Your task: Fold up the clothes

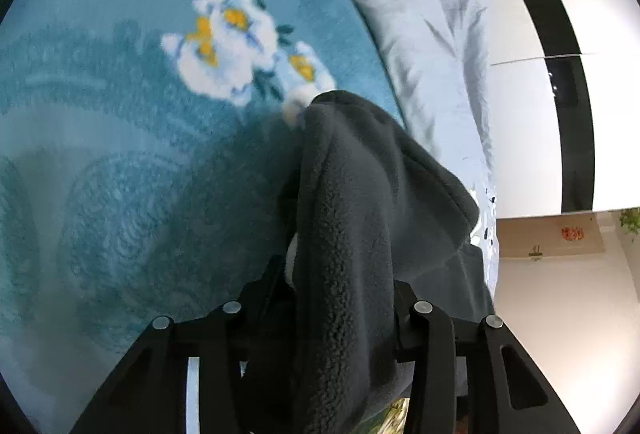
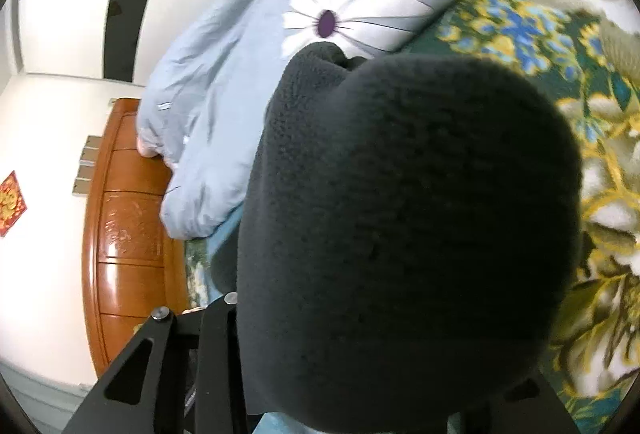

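Left hand-held gripper (image 1: 344,298) is clamped on the dark fleece (image 1: 360,201); fleece hides the right hand-held gripper (image 2: 360,314), grip unclear; quilt (image 2: 224,73) at 11 o'clock.

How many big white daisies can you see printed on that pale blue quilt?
1 whole daisy, purple-centred, shows on the pale blue quilt just above the dark grey fleece. A partial one peeks at the top edge; the fleece may hide others.
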`<state>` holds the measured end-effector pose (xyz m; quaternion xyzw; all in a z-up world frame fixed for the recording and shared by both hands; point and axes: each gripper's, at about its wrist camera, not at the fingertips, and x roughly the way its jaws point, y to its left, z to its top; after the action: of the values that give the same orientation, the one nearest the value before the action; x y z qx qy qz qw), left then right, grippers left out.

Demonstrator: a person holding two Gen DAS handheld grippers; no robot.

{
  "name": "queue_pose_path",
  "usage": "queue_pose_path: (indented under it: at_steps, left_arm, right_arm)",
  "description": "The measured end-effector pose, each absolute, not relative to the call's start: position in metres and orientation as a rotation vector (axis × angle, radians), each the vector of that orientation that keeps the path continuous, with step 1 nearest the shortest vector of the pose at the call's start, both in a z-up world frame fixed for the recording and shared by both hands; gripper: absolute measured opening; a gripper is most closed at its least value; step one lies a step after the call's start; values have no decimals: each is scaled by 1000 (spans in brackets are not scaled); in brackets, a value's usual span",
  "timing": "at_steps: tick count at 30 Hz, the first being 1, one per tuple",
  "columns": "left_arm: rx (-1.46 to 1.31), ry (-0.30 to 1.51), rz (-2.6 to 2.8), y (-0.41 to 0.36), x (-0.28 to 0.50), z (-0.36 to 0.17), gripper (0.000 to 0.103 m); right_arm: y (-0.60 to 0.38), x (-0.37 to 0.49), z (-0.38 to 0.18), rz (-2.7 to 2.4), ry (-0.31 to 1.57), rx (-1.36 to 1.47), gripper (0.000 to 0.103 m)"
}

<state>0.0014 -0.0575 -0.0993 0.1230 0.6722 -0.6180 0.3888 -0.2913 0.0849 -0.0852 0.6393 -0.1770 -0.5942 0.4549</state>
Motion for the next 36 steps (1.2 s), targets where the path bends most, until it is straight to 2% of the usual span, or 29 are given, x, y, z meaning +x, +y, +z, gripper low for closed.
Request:
queue_pose_path:
  at_steps: [8, 21, 29, 36]
  left_arm:
    - [298, 1666, -1619, -58, 13, -78, 41]
    - [173, 1635, -1621, -64, 98, -47, 38]
    - [70, 1569, -1527, -92, 184, -35, 38]
    - [33, 1464, -1460, -127, 254, -28, 38]
  right_arm:
    - [77, -272, -45, -1422, -366, 1518, 37]
    - [29, -216, 13, -1305, -234, 1389, 37]
    - [-62, -147, 19, -1152, -126, 1360, 37]
    - [-142, -93, -7, -1044, -123, 1335, 37]
